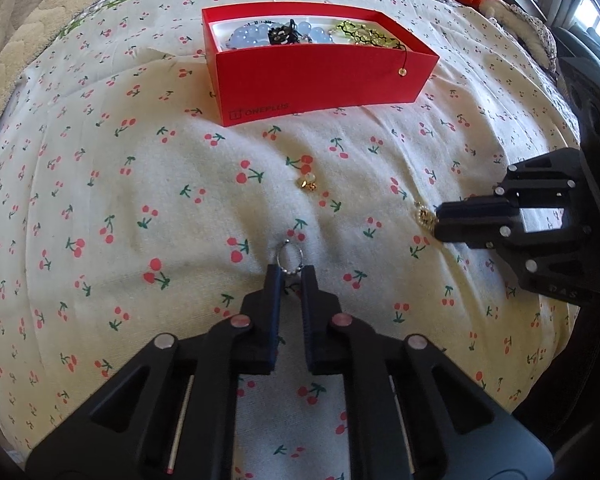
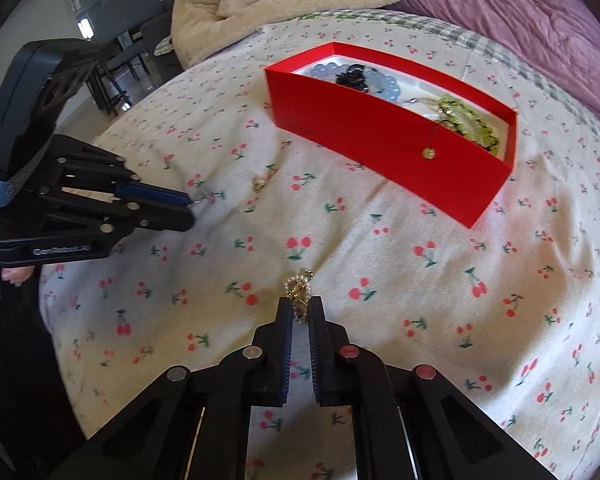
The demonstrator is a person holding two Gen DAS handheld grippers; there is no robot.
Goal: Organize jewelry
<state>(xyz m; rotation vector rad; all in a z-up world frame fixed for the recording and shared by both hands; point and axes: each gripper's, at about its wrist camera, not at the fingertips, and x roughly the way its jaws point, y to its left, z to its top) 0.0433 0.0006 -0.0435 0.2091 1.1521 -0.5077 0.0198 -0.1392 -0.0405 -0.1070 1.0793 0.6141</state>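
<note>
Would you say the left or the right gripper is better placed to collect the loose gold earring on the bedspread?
Probably left: the gold earring lies straight ahead of the left gripper; the right gripper sits further aside. Both already hold pieces.

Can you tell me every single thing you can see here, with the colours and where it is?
box: one, red, far side of the bedspread
blue beads: one string, pale blue, inside box
black piece: one, inside box
green beads: one string, yellow-green, inside box, cord over its wall
gold charm: one, lying loose on bedspread
silver ring: one, between left fingers
pearl earring: one, gold and white, between right fingers
bedspread: cream, cherry print
left gripper: black
right gripper: black
</note>
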